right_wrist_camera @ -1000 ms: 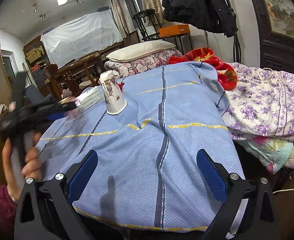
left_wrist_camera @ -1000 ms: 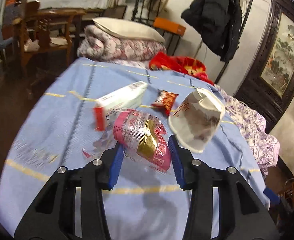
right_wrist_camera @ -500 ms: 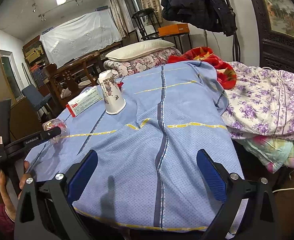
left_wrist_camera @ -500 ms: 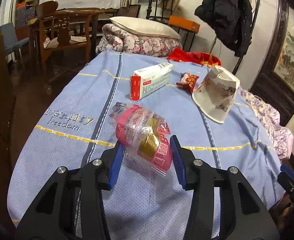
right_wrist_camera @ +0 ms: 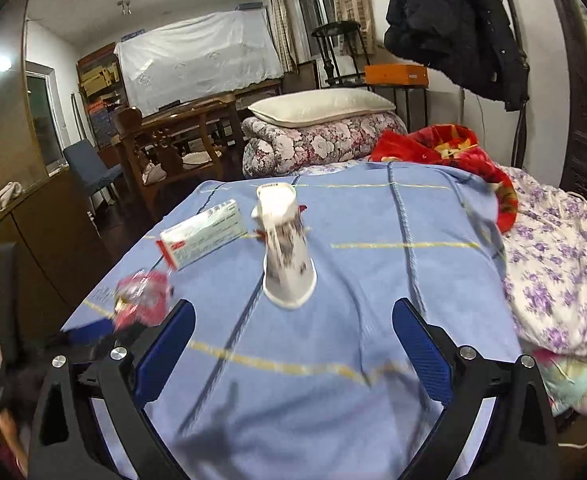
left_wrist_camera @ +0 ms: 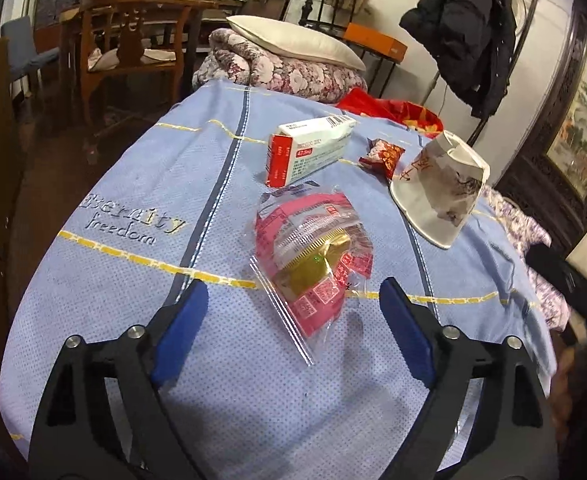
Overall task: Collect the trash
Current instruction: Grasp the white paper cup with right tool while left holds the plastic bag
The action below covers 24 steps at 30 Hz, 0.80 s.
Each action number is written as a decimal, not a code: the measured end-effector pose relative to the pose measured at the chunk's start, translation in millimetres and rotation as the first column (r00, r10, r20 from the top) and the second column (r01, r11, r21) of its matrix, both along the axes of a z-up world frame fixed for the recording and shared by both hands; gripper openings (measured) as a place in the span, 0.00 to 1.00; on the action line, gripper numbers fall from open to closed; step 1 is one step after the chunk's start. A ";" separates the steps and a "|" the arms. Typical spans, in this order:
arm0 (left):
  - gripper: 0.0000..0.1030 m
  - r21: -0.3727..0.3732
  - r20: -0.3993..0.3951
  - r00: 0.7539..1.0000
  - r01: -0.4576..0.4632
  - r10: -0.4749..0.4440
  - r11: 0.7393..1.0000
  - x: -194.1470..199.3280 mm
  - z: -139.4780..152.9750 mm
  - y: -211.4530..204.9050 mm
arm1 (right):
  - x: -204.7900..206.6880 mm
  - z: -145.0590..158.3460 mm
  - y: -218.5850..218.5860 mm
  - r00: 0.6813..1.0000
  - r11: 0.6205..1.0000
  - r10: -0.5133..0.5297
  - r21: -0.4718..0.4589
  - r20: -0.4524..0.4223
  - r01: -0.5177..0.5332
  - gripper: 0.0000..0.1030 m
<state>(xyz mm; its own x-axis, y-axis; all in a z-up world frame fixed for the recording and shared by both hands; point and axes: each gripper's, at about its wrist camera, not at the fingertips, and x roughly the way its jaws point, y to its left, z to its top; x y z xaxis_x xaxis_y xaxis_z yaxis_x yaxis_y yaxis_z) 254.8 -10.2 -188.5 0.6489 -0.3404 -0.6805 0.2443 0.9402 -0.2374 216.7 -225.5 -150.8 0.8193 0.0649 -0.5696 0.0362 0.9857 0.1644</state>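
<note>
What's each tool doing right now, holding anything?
Left tool: jaws opening, pink snack packet lies between them, unpressed.
Right tool: open, empty, aimed toward the upturned paper cup.

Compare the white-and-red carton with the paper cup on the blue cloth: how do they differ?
The carton is a long rectangular box lying flat; the paper cup is a tapered cone standing upside down, rim on the cloth. The carton has a red end; the cup bears a grey ink print. Both rest on the blue cloth.

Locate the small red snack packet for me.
In the left wrist view, the red snack packet lies on the blue cloth between the white box and the upturned paper cup.
</note>
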 end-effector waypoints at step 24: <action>0.93 0.024 0.002 1.000 -0.006 0.006 1.000 8.5 -1.2 -5.4 | 23.0 -9.5 -7.4 0.998 0.996 -0.035 0.086 -0.042 0.039 0.30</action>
<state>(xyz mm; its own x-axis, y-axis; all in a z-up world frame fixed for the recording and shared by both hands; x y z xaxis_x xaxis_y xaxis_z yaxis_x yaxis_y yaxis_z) 263.3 -15.6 -189.7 0.6521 -0.3201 -0.6873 0.2389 0.9471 -0.2145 239.8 -232.9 -160.4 0.7983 0.0856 -0.5961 0.0806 0.9658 0.2465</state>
